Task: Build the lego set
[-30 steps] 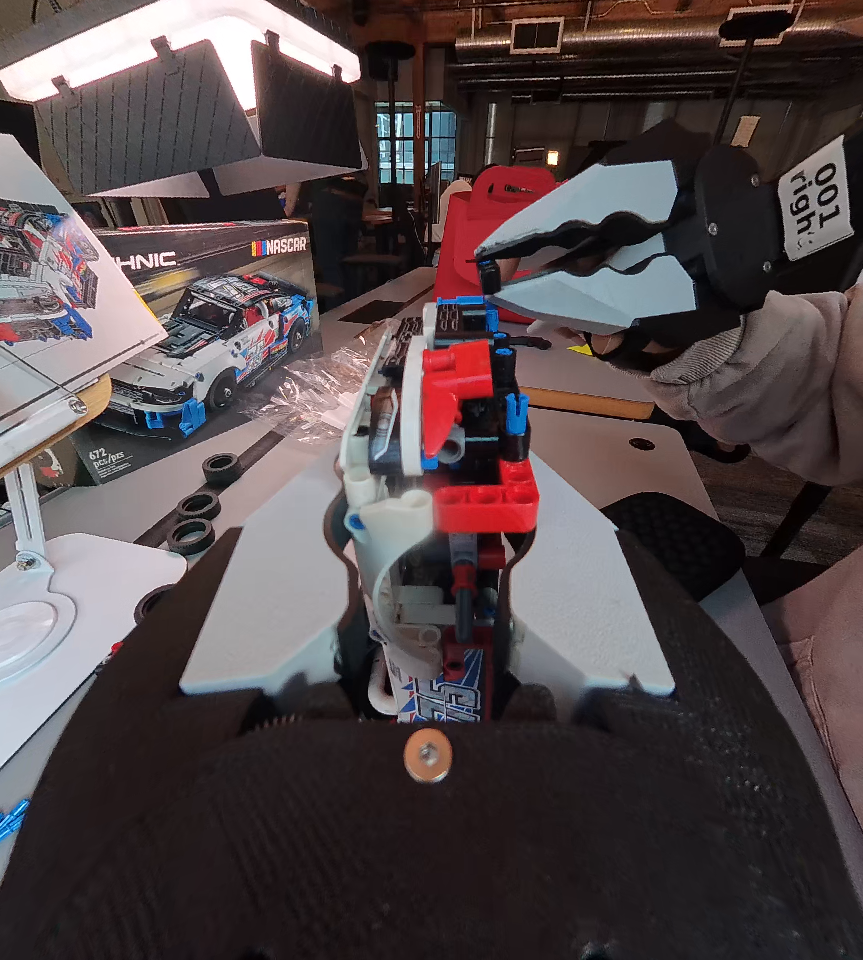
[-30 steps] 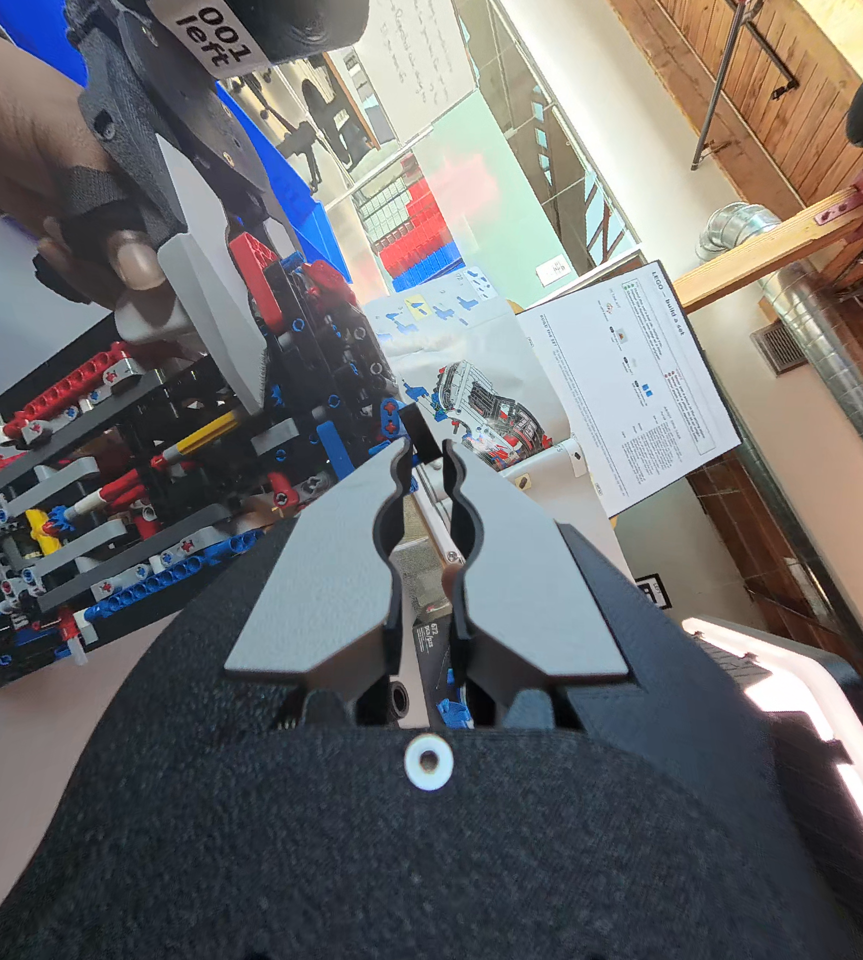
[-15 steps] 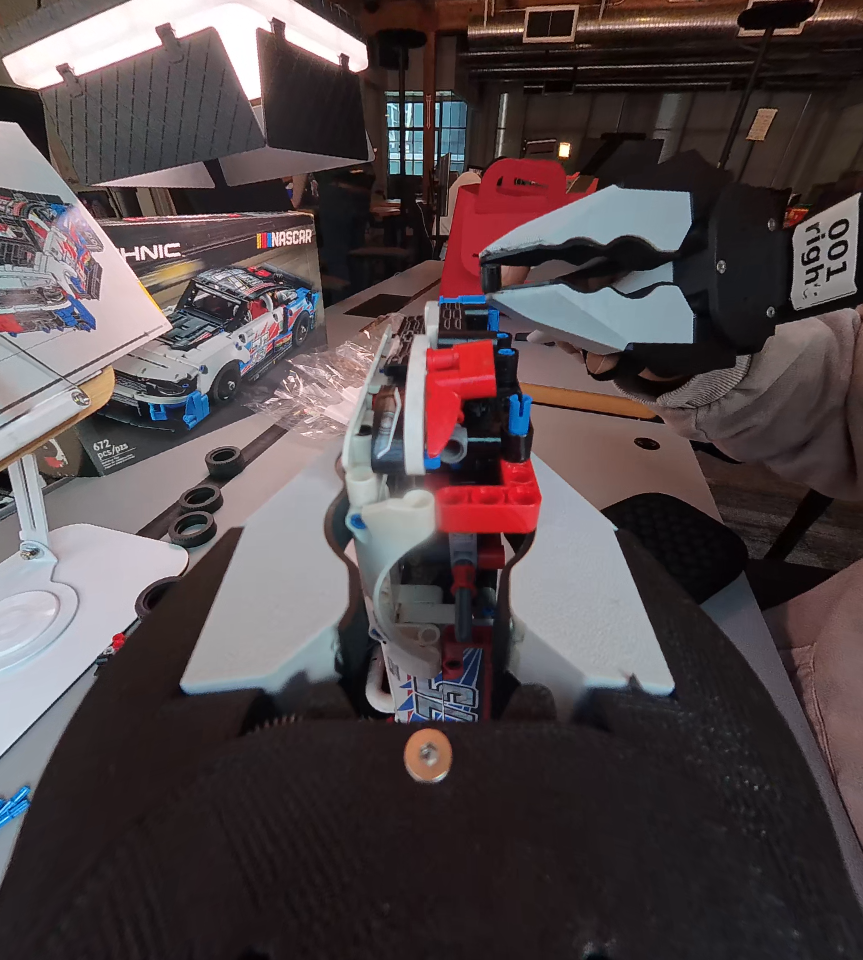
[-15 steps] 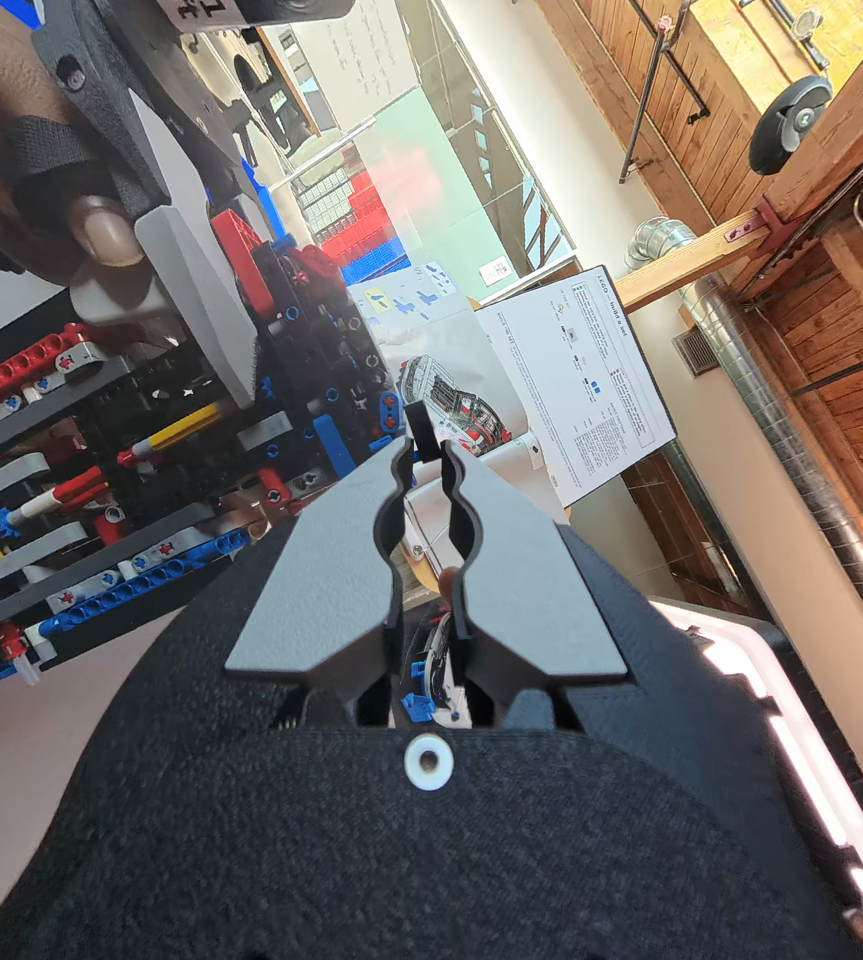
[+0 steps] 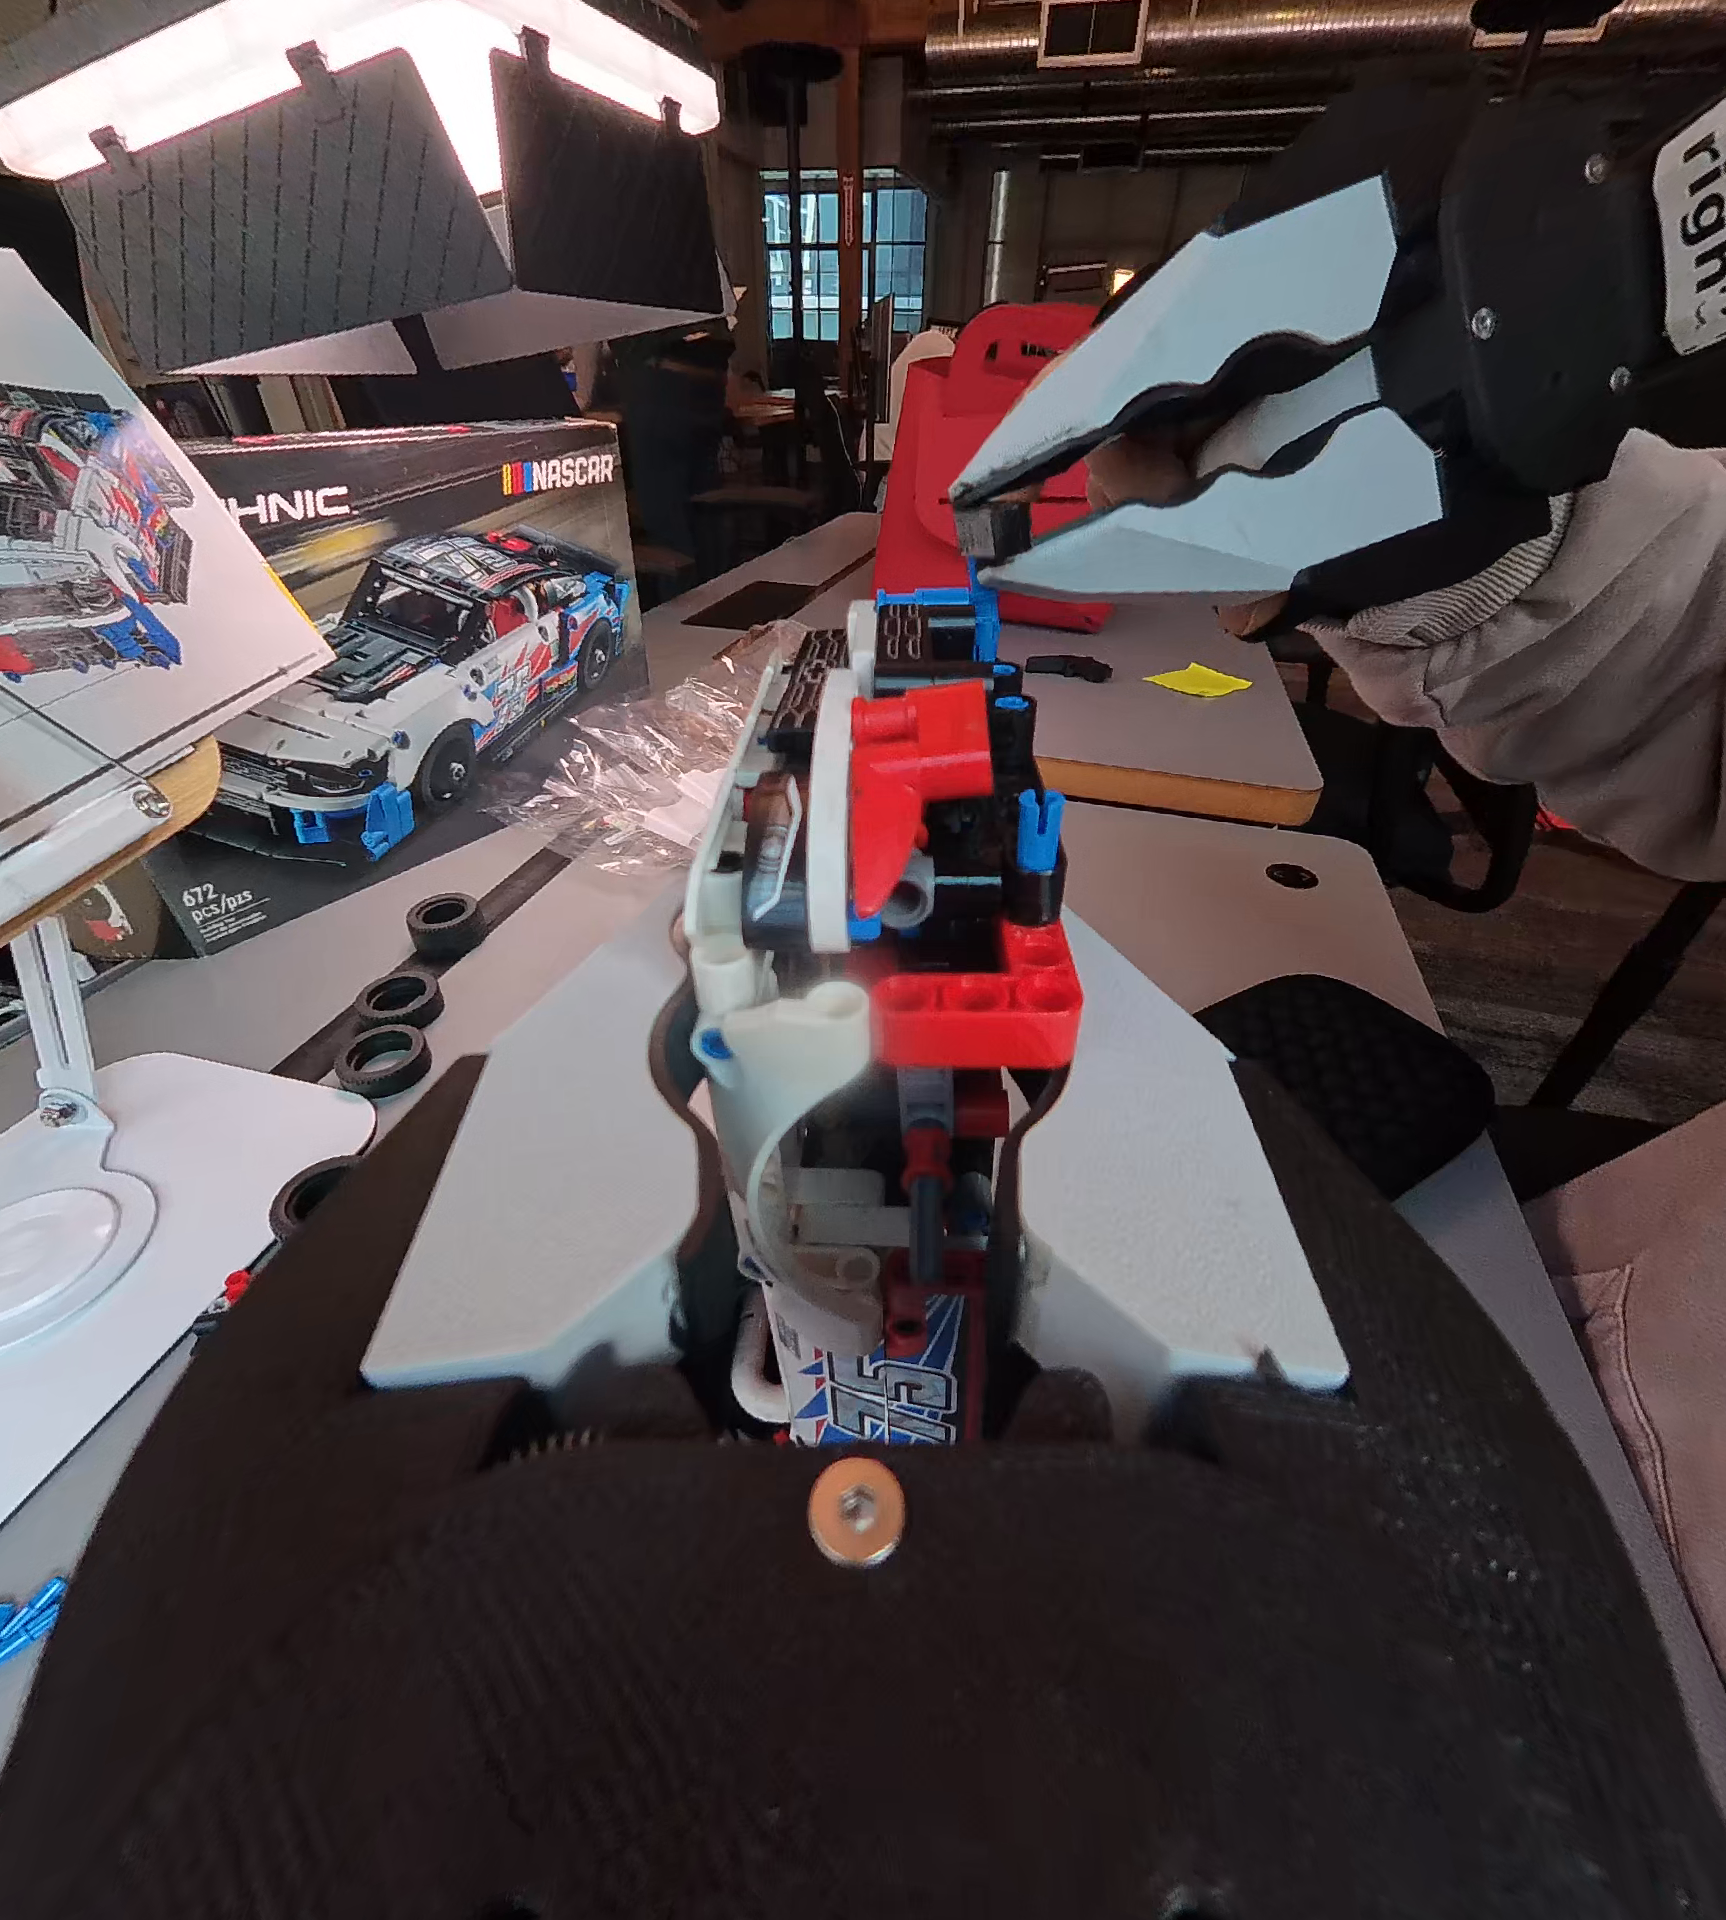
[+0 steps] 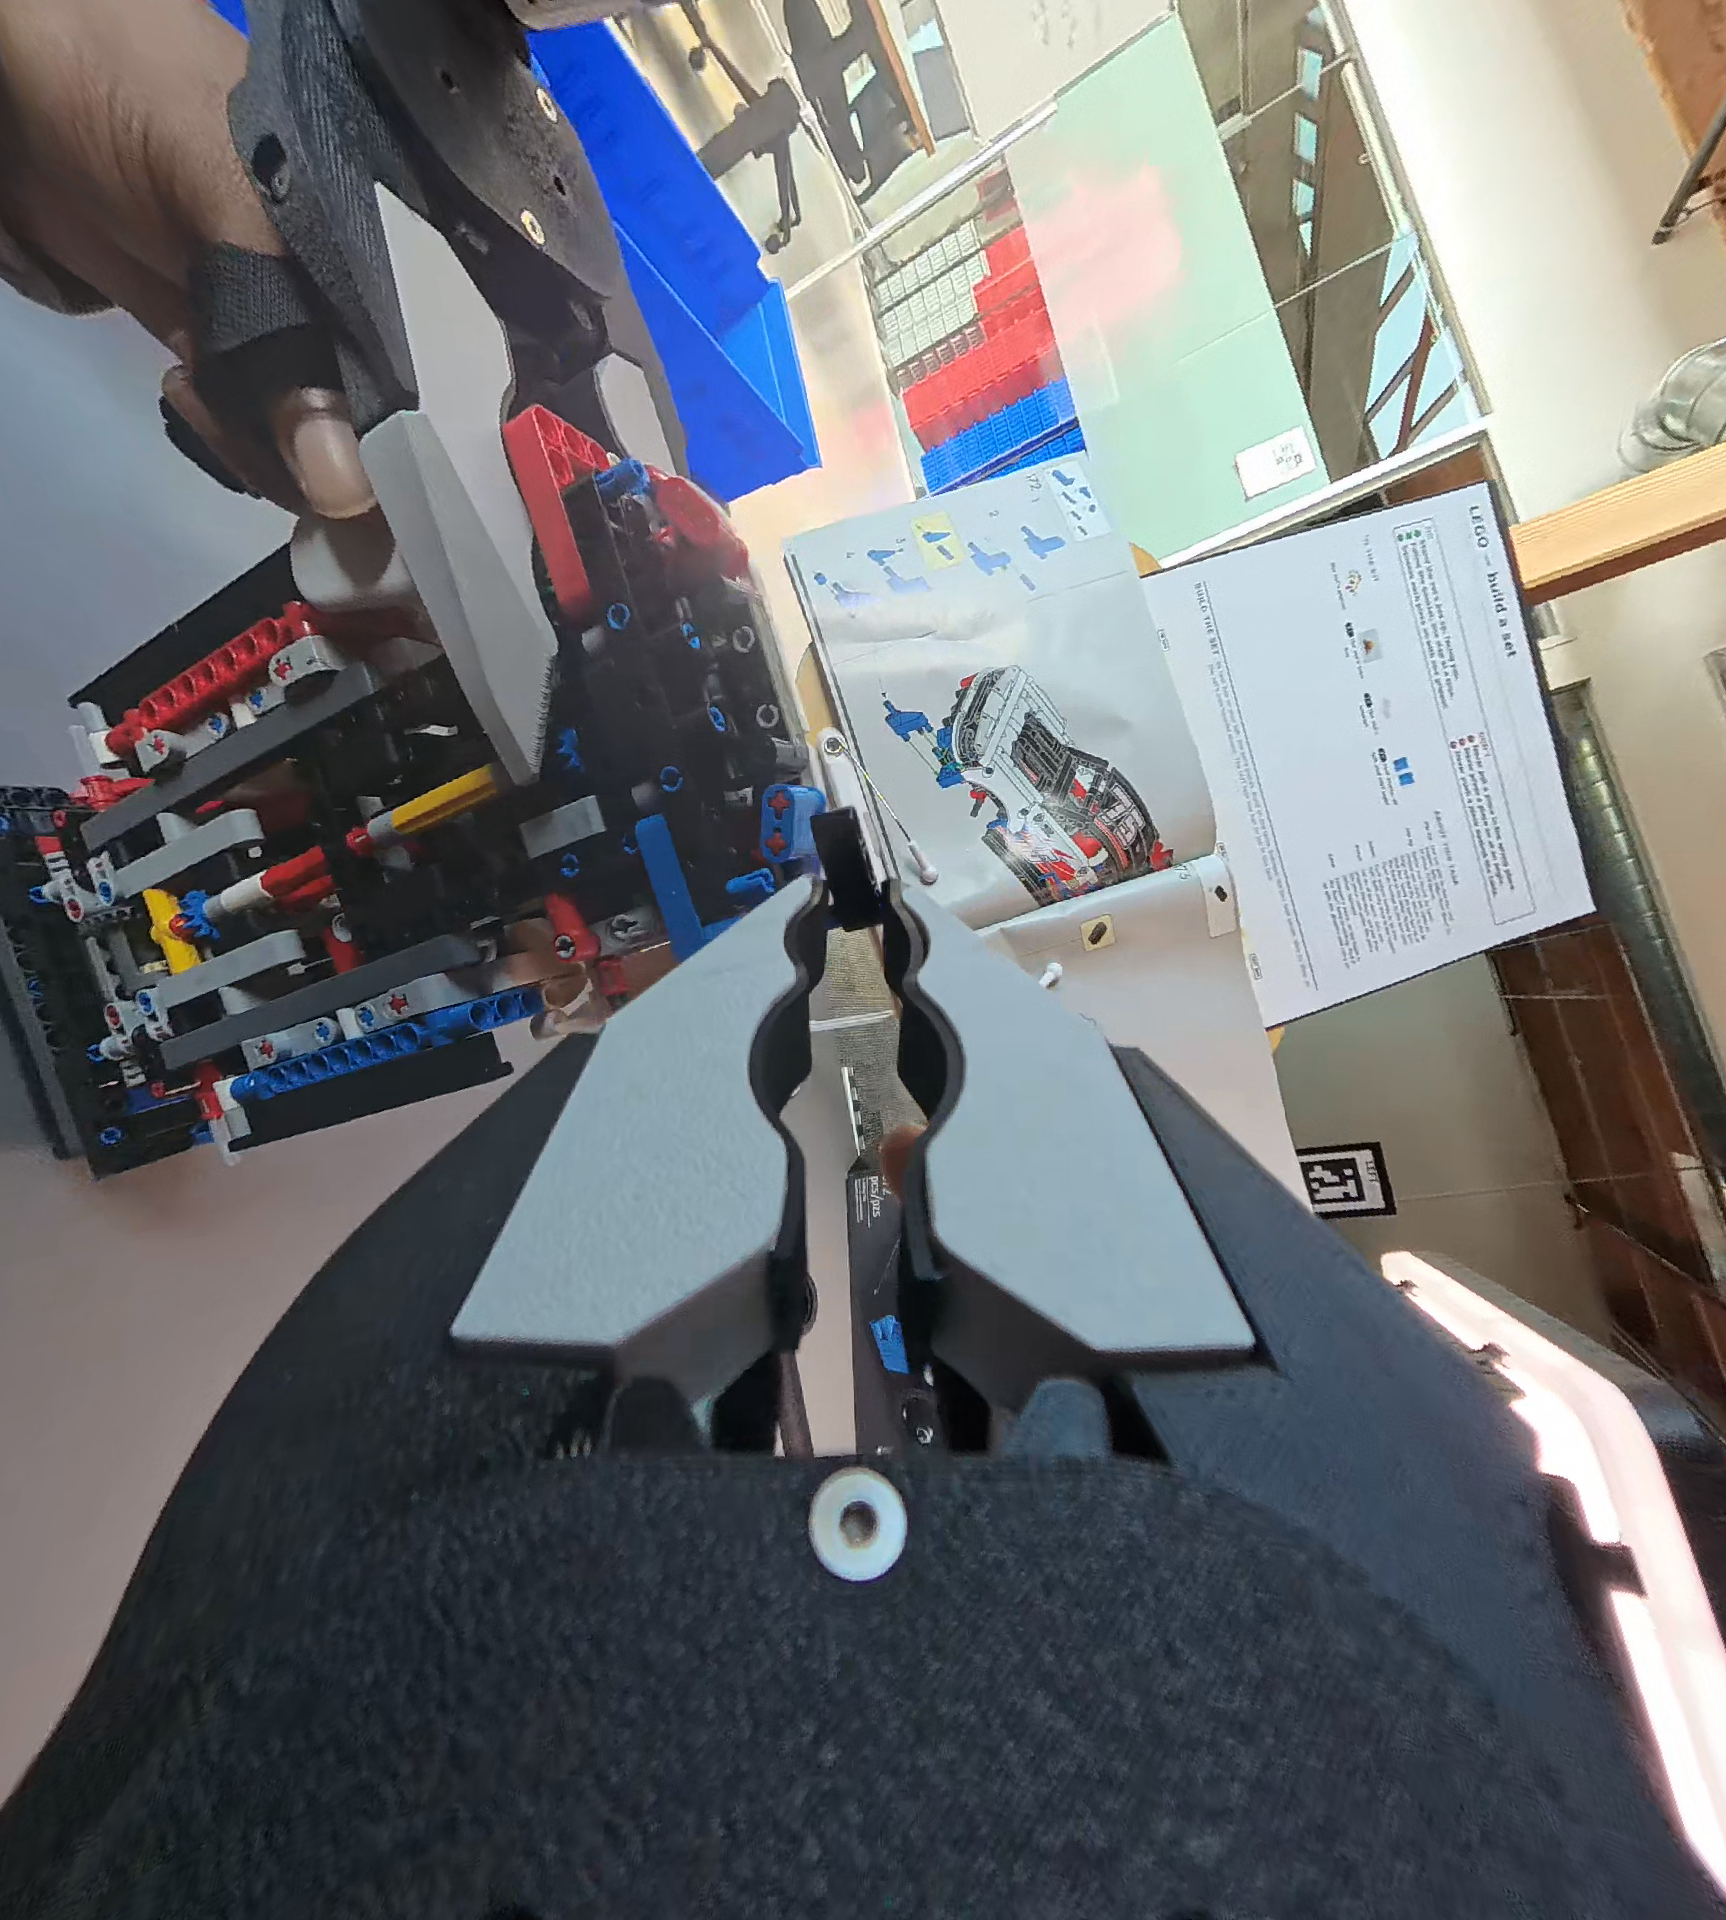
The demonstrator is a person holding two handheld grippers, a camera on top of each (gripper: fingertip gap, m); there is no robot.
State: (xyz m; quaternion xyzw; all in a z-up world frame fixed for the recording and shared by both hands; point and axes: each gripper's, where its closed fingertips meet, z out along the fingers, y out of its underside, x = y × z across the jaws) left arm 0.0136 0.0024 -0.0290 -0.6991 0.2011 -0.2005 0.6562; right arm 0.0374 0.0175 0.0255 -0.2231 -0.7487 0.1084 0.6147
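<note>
Left wrist cam looks forward along left tongs (image 5: 864, 1049), very close, level over table (image 5: 1202, 914). Right wrist cam rolled sideways behind right tongs (image 6: 854, 899). Both share the lego car (image 5: 890, 831) and instruction booklet (image 6: 994, 707).

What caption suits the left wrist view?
Left tool grips the part-built car while right tool brings a small black piece.

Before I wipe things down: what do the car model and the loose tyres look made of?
Car model: hard, glossy moulded plastic, judging by its shiny highlights and crisp pin holes. Loose tyres: probably matte black rubber, dull and treaded, though plastic can't be excluded.
</note>
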